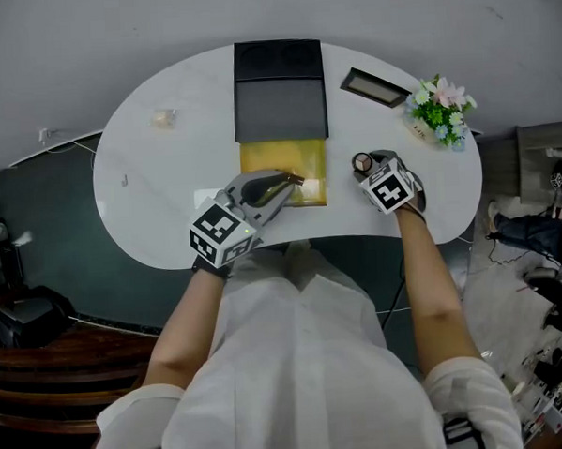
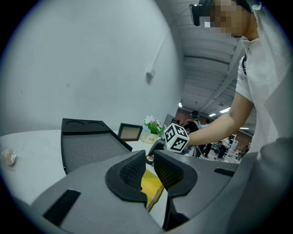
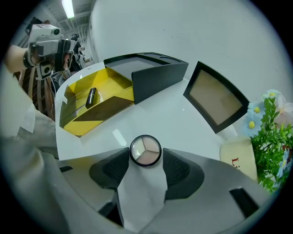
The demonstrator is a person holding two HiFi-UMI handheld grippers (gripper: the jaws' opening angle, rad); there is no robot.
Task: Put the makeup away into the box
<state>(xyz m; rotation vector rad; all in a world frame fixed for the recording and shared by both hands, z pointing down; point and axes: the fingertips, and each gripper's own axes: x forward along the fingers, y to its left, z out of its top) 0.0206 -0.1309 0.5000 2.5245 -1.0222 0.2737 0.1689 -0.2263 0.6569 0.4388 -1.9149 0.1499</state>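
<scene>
A yellow box (image 1: 306,157) lies open on the white table (image 1: 149,207), with its black lid (image 1: 280,97) folded back behind it. Inside it rests a dark lipstick tube (image 3: 91,97). My left gripper (image 1: 281,182) reaches over the box's front edge, its jaws nearly together on the yellow wall (image 2: 153,188). To the right of the box, a round compact (image 3: 145,150) with three powder shades lies flat on the table. My right gripper (image 3: 145,155) points steeply down over the compact (image 1: 361,162), open. The compact sits between the fingertips, and the pads do not press it.
A black-framed tablet or mirror (image 1: 375,86) lies behind the compact. A small pot of flowers (image 1: 439,110) stands at the table's right end. A small clear crumpled thing (image 1: 164,117) lies at the far left. The table's front edge is close under both grippers.
</scene>
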